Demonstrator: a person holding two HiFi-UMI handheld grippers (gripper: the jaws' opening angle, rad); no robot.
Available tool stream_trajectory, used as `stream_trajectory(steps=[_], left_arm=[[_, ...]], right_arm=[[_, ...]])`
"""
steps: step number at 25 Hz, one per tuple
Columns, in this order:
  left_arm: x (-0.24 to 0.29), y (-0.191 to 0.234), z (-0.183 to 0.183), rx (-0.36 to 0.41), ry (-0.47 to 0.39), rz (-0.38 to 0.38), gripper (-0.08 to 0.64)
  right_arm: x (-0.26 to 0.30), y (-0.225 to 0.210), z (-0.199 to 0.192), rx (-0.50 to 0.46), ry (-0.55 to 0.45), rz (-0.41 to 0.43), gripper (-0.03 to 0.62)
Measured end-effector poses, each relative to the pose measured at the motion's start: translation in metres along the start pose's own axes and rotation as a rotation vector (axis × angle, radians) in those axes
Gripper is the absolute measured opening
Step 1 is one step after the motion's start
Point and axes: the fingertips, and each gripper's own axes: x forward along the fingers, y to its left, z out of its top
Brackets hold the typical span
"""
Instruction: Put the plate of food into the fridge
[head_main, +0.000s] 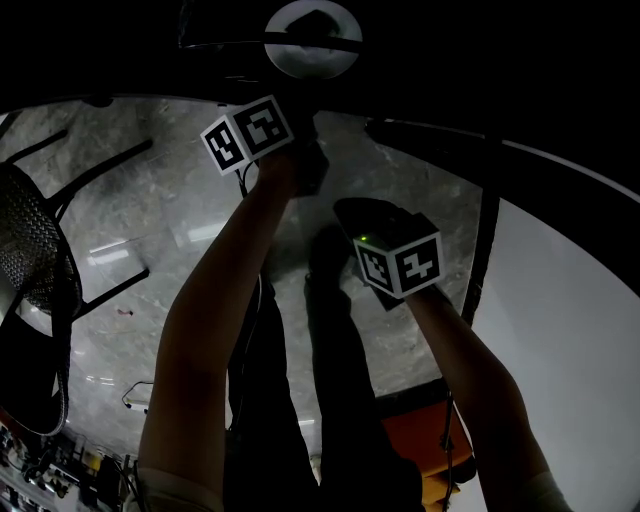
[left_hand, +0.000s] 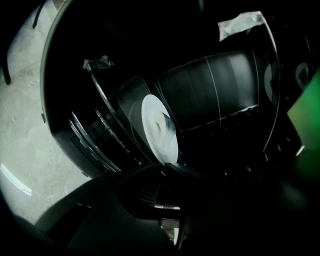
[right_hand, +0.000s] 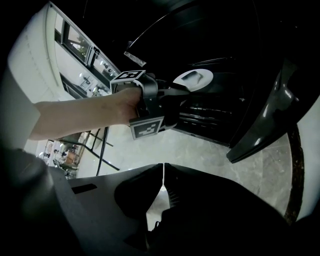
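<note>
White against the dark fridge (left_hand: 215, 85), the plate (left_hand: 159, 131) sits just past the tips of the left gripper (left_hand: 165, 167), whose jaws are clamped on its near rim. That gripper's own view shows this best. The rim runs down into the narrow slit between the jaws, and wire shelves (left_hand: 95, 137) curve away to the plate's left, inside the fridge. A dark smear lies on the plate's face; what food it is cannot be told.

The head view gives what the gripper views do not: both bare forearms reaching forward. The left marker cube (head_main: 247, 135) is just below the plate at the top of the picture. The right marker cube (head_main: 400, 263) is lower and to the right, well short of the fridge. Grey marbled floor (head_main: 170, 210) lies under both, and a mesh chair (head_main: 35, 265) stands at the left edge.

The right gripper (right_hand: 162, 167) has its jaws together with nothing between them, and only floor shows past the tips. Its view alone takes the left gripper from the side. A hand (right_hand: 120, 102) is wrapped round its body, its jaws reach into the fridge, and the plate lies flat just above a shelf there. Whether the plate rests on that shelf cannot be told.
</note>
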Motion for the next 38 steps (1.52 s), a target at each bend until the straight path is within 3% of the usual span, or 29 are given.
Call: stream_trajectory(steps=[14,21,27,30,38], left_arm=[[0.01,-0.006,0.014,0.009,-0.025,-0.004,0.025],[0.005,-0.026,0.013,0.004,-0.056,-0.092,0.026],[-0.005,-0.034,0.006,0.008,-0.03,-0.105,0.026],[-0.019,-0.039,0.0,0.079,0.022,-0.105,0.026],[-0.073,-0.053,-0.023,0.413,0.278,-0.092,0.018]], right_arm=[[-0.004,-0.009,-0.003,0.012,-0.001,-0.008,0.025],[-0.003,-0.008,-0.006,0.005,0.006,-0.008,0.025],[-0.004,-0.001,-0.005,-0.013,0.01,-0.008,0.025],[-0.006,0.003,-0.003,-0.02,0.013,-0.012,0.025],[-0.009,0.057,0.015,-0.035,0.016,0.02,0.025]])
